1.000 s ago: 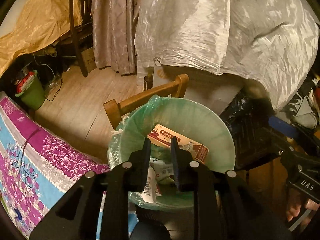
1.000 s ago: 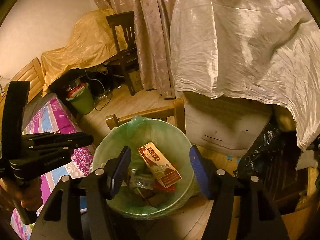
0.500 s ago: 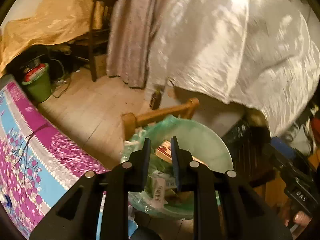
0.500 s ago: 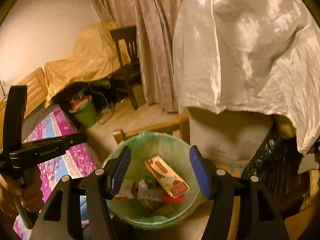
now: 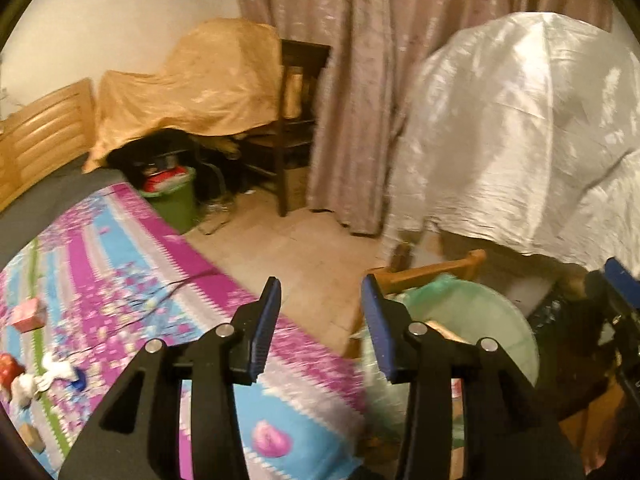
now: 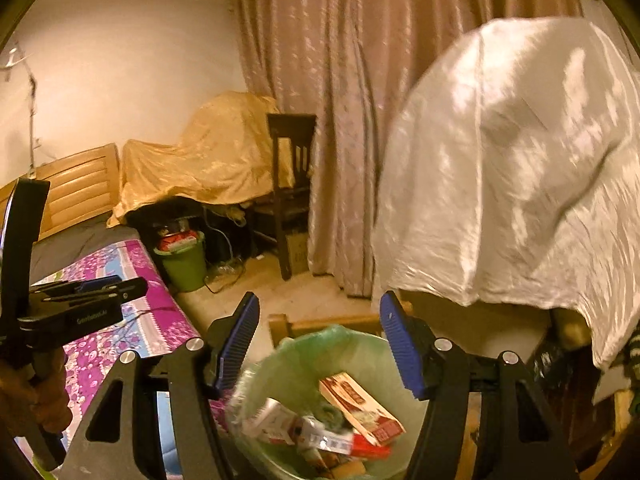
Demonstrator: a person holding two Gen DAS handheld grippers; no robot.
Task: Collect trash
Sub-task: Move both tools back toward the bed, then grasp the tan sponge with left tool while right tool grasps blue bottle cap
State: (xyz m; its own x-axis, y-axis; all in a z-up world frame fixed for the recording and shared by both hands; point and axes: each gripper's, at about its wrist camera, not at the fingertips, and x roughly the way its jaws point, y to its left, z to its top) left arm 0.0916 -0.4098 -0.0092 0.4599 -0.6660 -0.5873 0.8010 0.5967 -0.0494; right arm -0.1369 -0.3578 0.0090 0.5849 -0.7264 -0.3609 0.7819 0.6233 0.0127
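my left tongs [image 5: 320, 320] are empty and their jaws are opening, with nothing between the blue pads, only floor and the edge of the bedspread [image 5: 132, 280] beyond them. my right tongs [image 6: 320, 344] are released too, spread wide with nothing in them, and they hang over the near rim of the lined trash bin [image 6: 416, 364]. the bin already holds a red and white carton [image 6: 360, 404] lying on a slant, plus smaller wrappers beside it.

what is left to collect, as i judge it, lies on the bedspread at the far left of my left view: a small pink box [image 5: 28, 312], and nearer to me a red and white crumpled bit [image 5: 24, 380] with a small brown block [image 5: 32, 438] below it. motion blur keeps me from naming them better.

so the move ahead turns on this: the leftovers lie well to the left of my left tongs, on the bed, while the bin sits to the right of those tongs and directly under my right ones. my left hand is plainly the nearer one to the bed litter. the pink box looks squat, with no clear long axis, so i would close across its shorter sides.
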